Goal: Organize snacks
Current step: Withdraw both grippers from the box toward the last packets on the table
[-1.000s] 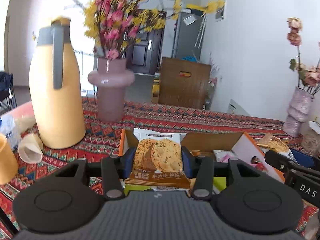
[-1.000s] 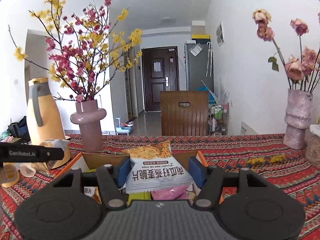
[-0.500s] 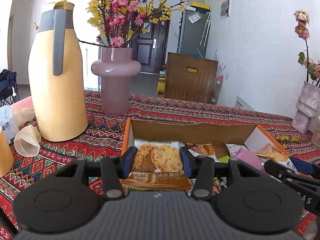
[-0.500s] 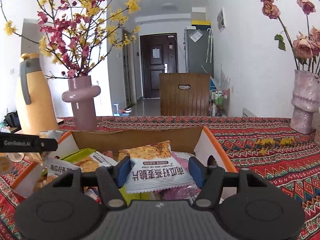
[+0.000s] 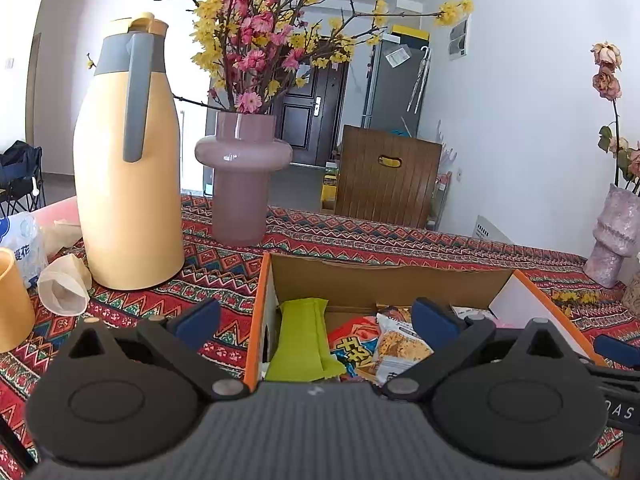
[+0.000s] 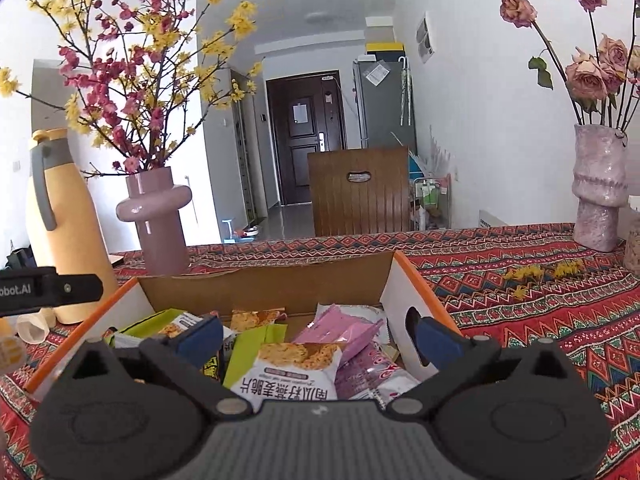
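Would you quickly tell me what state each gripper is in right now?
Left gripper: jaws opening wide, holding nothing, over the box.
Right gripper: jaws opening wide, holding nothing; the white packet lies loose in the box.

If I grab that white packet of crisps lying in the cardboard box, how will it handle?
The white packet looks thin and puffy, so probably light and floppy. Its glossy film may slip between pads. The crisps pictured on it suggest brittle contents, so a hard squeeze would likely crack them. It lies loosely on other packets in the box, so it may shift.
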Tool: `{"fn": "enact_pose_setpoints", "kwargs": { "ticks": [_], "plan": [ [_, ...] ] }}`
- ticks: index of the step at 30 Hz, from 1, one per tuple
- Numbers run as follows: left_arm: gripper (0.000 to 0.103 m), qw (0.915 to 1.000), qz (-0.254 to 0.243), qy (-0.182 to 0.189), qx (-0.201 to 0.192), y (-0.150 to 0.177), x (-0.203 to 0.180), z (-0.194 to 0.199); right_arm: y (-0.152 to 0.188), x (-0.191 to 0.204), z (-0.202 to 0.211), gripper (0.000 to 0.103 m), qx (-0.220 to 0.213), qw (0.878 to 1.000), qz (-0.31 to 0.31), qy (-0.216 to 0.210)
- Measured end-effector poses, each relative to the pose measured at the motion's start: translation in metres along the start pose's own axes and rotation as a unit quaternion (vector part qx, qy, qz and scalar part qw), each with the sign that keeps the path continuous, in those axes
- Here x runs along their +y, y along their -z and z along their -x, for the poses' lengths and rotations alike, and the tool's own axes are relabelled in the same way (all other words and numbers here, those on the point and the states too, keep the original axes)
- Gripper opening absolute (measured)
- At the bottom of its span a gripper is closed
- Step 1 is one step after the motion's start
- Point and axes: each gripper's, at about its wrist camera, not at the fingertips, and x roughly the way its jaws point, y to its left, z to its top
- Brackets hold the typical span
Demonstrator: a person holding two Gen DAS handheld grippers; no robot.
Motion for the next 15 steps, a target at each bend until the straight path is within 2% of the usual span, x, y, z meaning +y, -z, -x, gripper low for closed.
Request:
{"fn": "enact_pose_setpoints", "kwargs": {
  "ticks": [5,8,15],
  "plan": [
    [0.103,1.0,0.009,0.0,0.004,-0.005,0.0,0.005,0.0,0.001,0.001,0.103,-0.005,1.0,0.002,0.002],
    [0.103,0.9999,0.011,0.0,-0.008,-0.01,-0.001,0.016,-0.004,0.002,0.006,0.103,-0.015,1.0,0.004,0.003],
    [0.103,0.9997,0.023,0.003,-0.012,-0.023,0.0,0.045,-0.017,0.009,0.037,0.103,-0.033,0.999,0.014,0.009]
  ]
}}
